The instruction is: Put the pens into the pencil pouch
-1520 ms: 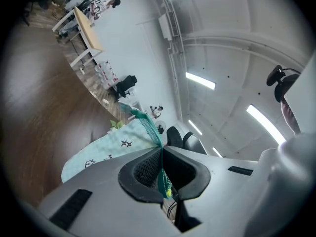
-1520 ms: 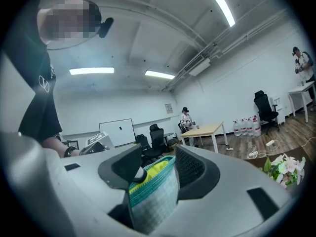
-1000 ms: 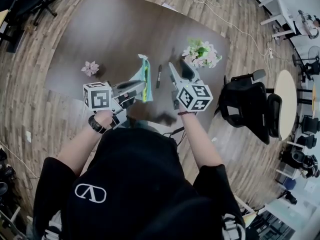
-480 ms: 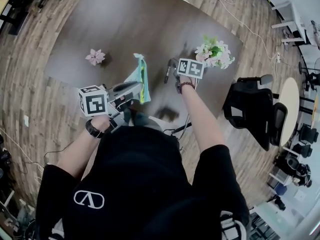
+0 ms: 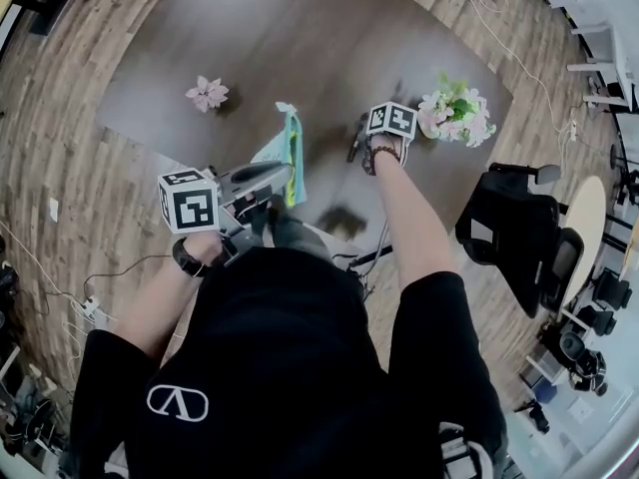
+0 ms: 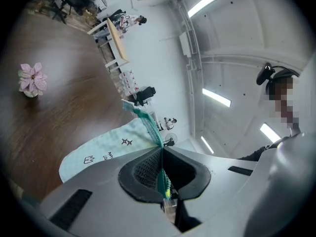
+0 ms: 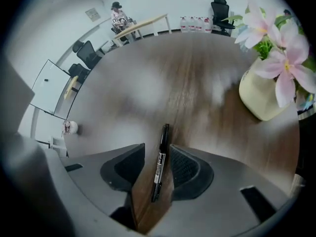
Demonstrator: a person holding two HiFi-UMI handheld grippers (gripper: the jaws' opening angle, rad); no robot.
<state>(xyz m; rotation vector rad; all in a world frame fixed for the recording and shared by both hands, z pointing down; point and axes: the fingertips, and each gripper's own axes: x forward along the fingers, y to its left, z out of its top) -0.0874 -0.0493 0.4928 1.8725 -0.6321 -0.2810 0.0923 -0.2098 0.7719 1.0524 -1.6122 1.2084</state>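
The left gripper (image 6: 162, 152) is clamped tight on the mesh rim of the pencil pouch (image 6: 103, 154), holding it up off the table (image 5: 250, 48). In the head view the pouch (image 5: 284, 153) hangs at about 12 o'clock from the person. The 1 pen in sight lies at about 1 o'clock, well apart from the pouch.

The right gripper (image 7: 157, 151) points steeply down over that black pen (image 7: 163, 135). Its jaws stand partly apart and have just been closing, with the pen lying on the wood between them. The pen sits close to the pad at 3 o'clock, and bare table shows on its 9 o'clock side, so I judge it is not gripped yet.

Likely risks:
- The off-centre pen may roll or pivot as 1 pad meets it first, and slip out towards 12 o'clock.
- The tips may scrape the table if they drop lower.
- The vase of flowers (image 7: 261, 100) stands near at 2 o'clock, and a wide swing on lifting could knock it.
- From the edge-on left gripper view I cannot tell whether the pouch mouth gapes, and a closed mouth would stop the pen going in.
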